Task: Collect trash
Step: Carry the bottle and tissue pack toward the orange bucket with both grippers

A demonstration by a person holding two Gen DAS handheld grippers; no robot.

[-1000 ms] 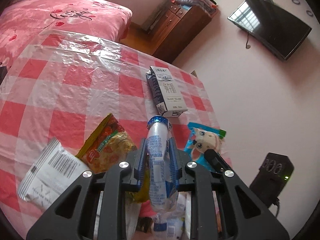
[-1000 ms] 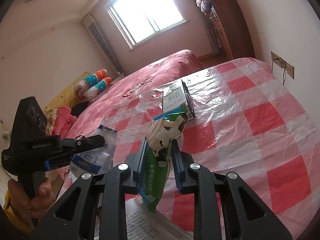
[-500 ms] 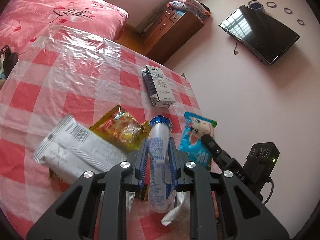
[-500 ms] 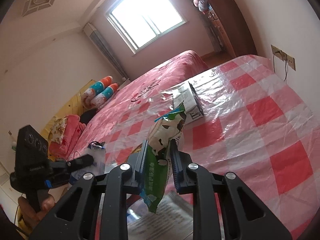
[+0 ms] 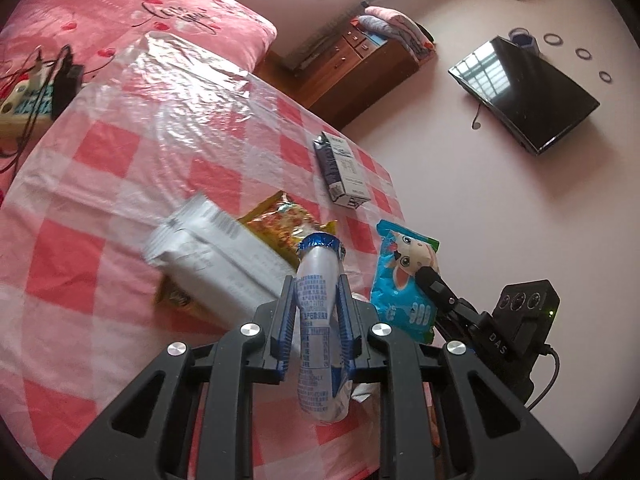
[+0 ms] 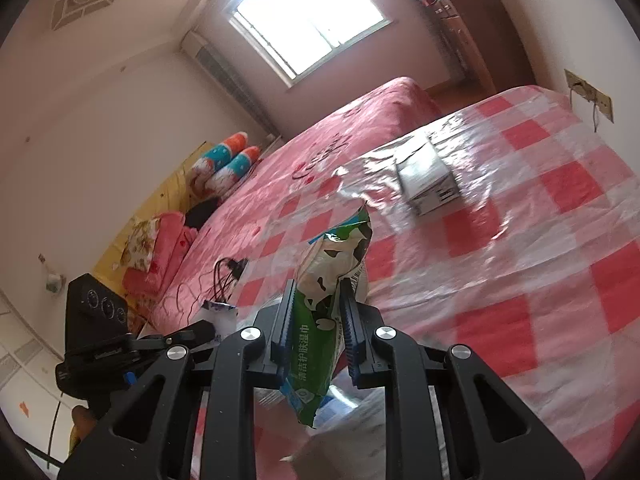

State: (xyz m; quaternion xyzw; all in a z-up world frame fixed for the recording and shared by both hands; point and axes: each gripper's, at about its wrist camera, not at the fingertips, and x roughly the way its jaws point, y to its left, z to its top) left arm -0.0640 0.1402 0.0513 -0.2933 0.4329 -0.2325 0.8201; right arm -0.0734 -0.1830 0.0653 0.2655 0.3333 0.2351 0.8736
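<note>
Pink walls and a pink bed frame the red-checked surface under its clear plastic sheet. Over its near edge, the left claw is clamped on a white plastic bottle with a blue foil top. Beside it the right claw grips a green cow-print wipes packet that hangs clear of the surface. A silver wrapper lies over a yellow snack bag, and a dark milk carton lies farther back.
</note>
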